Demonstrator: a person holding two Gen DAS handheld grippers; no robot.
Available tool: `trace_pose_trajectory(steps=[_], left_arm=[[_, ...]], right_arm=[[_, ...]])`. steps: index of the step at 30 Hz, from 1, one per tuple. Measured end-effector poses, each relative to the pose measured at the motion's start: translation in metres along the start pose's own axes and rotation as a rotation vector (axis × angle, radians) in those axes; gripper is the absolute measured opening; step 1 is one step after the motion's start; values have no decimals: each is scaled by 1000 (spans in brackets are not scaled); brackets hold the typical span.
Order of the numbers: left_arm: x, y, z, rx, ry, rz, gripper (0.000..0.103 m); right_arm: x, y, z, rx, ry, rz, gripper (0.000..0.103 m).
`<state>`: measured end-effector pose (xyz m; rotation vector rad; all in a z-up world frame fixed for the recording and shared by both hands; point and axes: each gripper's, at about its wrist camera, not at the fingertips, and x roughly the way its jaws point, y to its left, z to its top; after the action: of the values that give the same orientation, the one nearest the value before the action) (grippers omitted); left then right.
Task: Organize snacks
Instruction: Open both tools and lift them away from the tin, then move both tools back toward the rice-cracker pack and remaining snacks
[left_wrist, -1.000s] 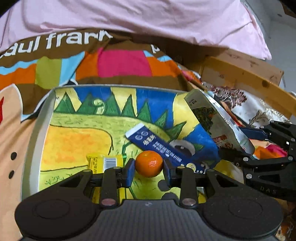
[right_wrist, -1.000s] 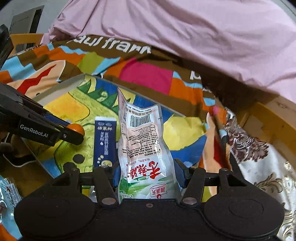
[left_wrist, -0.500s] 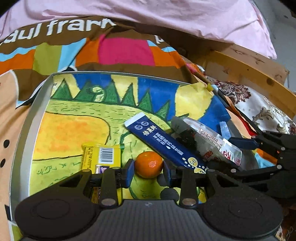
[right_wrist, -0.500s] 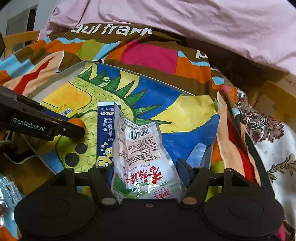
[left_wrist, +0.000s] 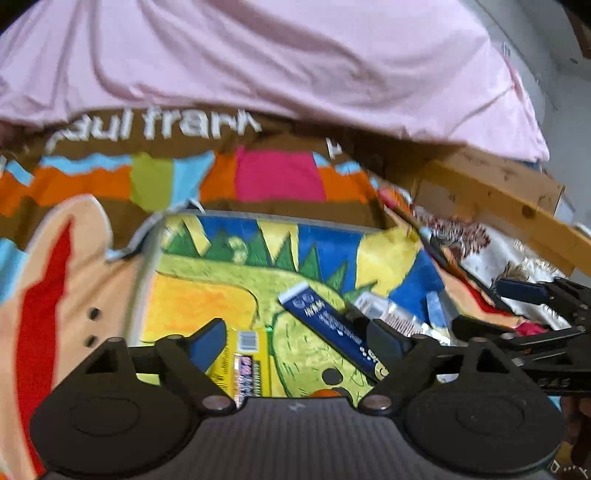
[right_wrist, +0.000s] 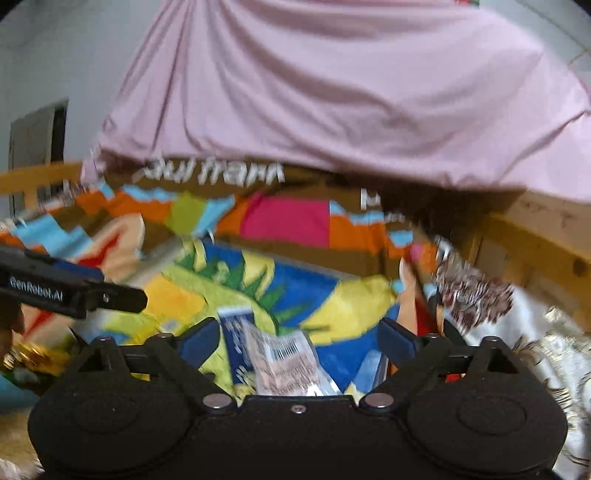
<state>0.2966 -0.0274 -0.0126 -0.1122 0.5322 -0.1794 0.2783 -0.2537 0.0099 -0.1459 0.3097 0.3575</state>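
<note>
While both sets of jaws are opening, neither tool holds anything. The left gripper (left_wrist: 295, 341) stands wide, with nothing between its fingers; the orange (left_wrist: 325, 393) shows only as a sliver at the lower edge of its view, lying on the tray (left_wrist: 147, 266). The right gripper (right_wrist: 299, 338) is likewise spread wide, and the pouch (right_wrist: 288, 363) lies flat below it, with no pad contact visible.

On the tray, the yellow pack (left_wrist: 245, 360) sits to the left, the blue stick (left_wrist: 328, 328) runs diagonally beside it, and the pouch overlaps the stick's right side.

Likely faults from this state:
- The orange is round and unrestrained; a knock to the tray, which rests on soft bedding (left_wrist: 280, 173), would probably send it rolling.
- The pouch lies close to the tray's right edge, so a finger catching it on withdrawal could drag it over the rim.
- The two tools sit near each other; crossing paths risks a collision.
</note>
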Motion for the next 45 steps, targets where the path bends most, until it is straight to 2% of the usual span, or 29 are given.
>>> trace_pose_trajectory(steps=[3,6,14,21,25,34,45], left_arm=[[-29,1,0,2,-60,18,99],[-59,2,-3,-1,-111,32,102],[-131,5,-16,-32,-175,59,102],[-187,12,-33,-49,-219,81,103],[-211,13,-44,-35,-227,88,103],[-247,17,-71,16,-185,113,103],[-251,23,-102,31,-95,84,103]], right_arm=[[-31,7,10,19,-60,10,101],[-58,15,16,44,-96,25,102],[-119,53,19,8,-168,73,102],[-162,78,19,13,-190,120,102],[-182,92,16,3,-178,128,102],[-204,112,0,-25,-115,116,102],[-208,126,-39,-39,26,82,102]])
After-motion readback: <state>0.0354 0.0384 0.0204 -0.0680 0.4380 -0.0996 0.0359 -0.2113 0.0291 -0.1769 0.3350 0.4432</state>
